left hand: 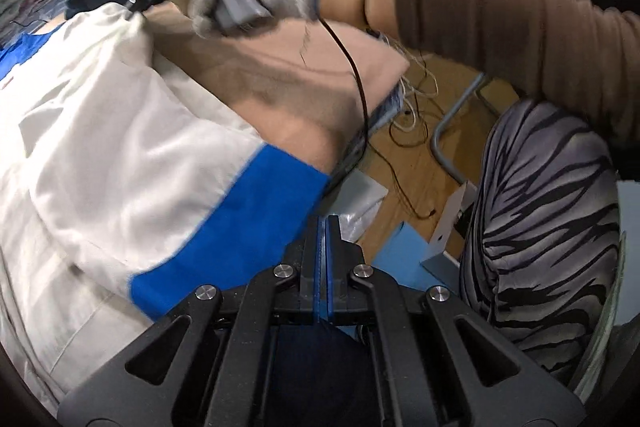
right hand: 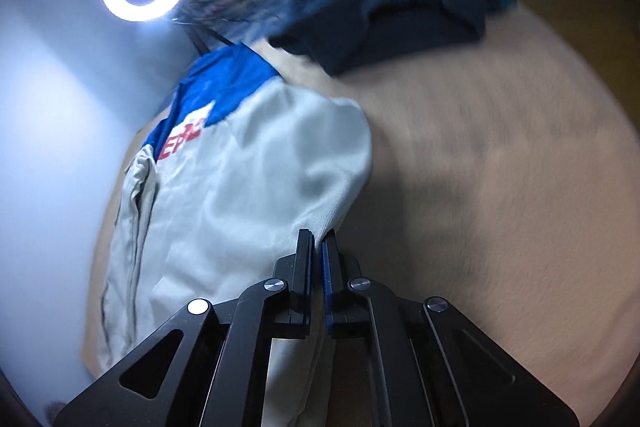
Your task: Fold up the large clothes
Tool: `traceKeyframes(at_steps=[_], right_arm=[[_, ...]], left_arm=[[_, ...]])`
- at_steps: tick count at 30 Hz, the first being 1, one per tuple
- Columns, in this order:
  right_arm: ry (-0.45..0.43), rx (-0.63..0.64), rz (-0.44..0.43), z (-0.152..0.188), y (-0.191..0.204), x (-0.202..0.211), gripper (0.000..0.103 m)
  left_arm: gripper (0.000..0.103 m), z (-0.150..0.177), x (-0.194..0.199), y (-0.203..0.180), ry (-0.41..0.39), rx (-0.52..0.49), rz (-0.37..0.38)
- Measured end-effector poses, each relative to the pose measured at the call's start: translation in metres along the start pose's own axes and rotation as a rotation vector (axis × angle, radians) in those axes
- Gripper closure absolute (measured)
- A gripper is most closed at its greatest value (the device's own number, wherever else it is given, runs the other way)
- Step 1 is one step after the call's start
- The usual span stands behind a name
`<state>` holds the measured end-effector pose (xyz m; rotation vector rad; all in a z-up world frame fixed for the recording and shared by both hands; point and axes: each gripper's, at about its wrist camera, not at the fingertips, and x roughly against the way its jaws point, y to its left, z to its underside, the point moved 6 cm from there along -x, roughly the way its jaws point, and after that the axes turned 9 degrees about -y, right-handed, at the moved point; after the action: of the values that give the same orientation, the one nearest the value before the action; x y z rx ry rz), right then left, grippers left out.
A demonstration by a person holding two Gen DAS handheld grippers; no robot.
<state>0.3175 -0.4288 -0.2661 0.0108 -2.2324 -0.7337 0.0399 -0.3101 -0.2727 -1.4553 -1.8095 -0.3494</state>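
We have both sets of jaws clamped on the jacket (right hand: 248,171): left gripper (left hand: 323,227) pinching its blue band, right gripper (right hand: 317,239) its pale edge. It looks light, limp, slippery; we grip hems.

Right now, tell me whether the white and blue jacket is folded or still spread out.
Partly folded. The jacket has one side doubled over itself on the table, while the right gripper and left gripper pinch its edges.
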Motion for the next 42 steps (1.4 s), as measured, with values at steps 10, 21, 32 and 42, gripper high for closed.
traceKeyframes(at_steps=[10,21,32,42], right_arm=[[0.089,-0.044,-0.16,0.06,0.002,0.061,0.084],[0.289,0.031,-0.17,0.153,0.026,0.08,0.073],[0.312,-0.139,-0.212,0.166,0.009,0.069,0.073],[0.227,0.065,-0.156,0.162,0.043,0.099,0.101]], left_arm=[[0.079,-0.006,0.057,0.089,-0.125,0.246,-0.149],[0.076,0.025,0.04,0.175,-0.035,0.508,-0.248],[0.076,0.034,0.03,0.17,-0.008,0.466,-0.253],[0.076,0.032,0.029,0.169,0.0,0.443,-0.257]])
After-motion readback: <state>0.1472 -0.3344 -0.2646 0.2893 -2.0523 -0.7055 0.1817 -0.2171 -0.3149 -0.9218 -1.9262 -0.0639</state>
